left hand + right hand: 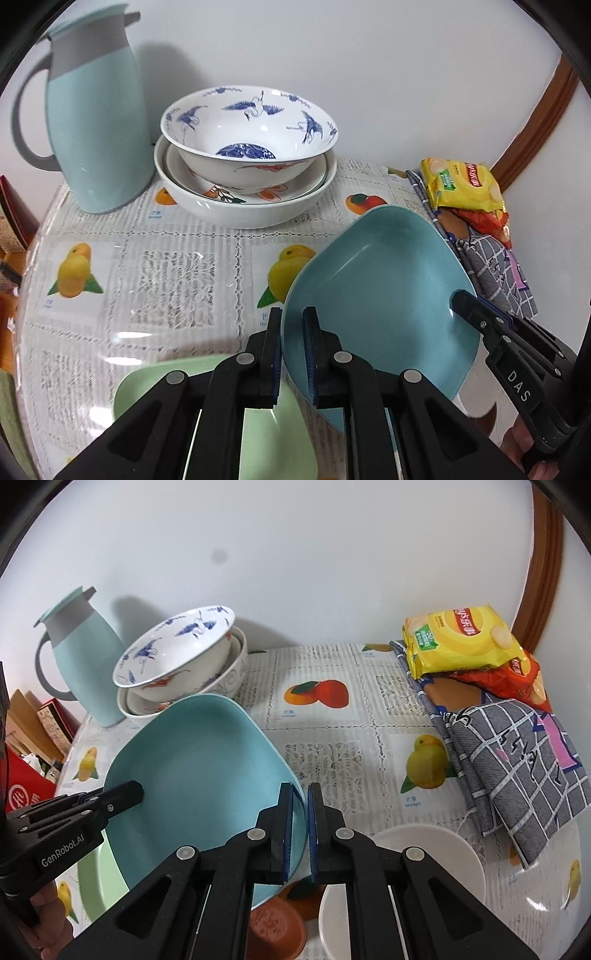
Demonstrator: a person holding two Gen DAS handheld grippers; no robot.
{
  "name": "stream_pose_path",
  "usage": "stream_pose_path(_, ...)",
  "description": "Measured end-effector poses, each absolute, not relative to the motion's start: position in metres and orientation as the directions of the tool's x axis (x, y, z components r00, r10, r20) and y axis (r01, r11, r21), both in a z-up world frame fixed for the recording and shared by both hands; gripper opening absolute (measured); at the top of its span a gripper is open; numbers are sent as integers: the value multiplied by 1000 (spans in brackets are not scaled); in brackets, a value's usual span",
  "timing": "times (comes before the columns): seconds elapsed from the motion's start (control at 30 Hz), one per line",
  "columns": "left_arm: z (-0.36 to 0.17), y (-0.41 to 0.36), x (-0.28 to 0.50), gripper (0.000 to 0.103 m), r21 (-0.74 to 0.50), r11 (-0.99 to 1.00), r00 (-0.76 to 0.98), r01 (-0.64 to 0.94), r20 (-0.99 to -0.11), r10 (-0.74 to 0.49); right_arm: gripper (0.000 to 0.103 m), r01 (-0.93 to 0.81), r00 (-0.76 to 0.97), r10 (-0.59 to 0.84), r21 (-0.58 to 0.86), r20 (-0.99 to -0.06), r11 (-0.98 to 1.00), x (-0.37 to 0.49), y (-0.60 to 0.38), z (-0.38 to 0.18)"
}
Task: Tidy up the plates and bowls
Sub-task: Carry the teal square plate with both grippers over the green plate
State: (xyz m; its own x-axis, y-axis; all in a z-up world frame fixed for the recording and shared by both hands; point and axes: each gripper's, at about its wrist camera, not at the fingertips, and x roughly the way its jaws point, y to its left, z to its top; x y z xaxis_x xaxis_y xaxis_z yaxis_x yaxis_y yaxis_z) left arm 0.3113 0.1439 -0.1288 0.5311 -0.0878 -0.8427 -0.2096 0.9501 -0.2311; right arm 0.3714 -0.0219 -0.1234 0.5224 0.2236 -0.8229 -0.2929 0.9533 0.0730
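matt teal plate (376, 288), glossy ceramic bowl (249, 129), lace-patterned tablecloth (177, 280)

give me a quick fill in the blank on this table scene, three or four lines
Both grippers grip the rim of the ____ plate.
The crane-painted bowl sits nested in a stack beside the ____.
The yellow snack bag lies on top of a ____ one.
Under the left gripper lies a pale ____ plate.

Missing words: blue; jug; red; green

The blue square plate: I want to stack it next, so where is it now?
The blue square plate is tilted above the table, gripped on opposite rims by the left gripper and right gripper, in front of the crane-pattern bowl, over the green plate.
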Motion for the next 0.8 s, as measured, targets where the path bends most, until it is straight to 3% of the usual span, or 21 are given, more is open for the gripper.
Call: stream_pose_path(0.8, -59, 112, 216, 11, -193, 958, 610, -214, -792, -23, 8, -306, 593, 293, 127, -750, 943, 278, -56, -57)
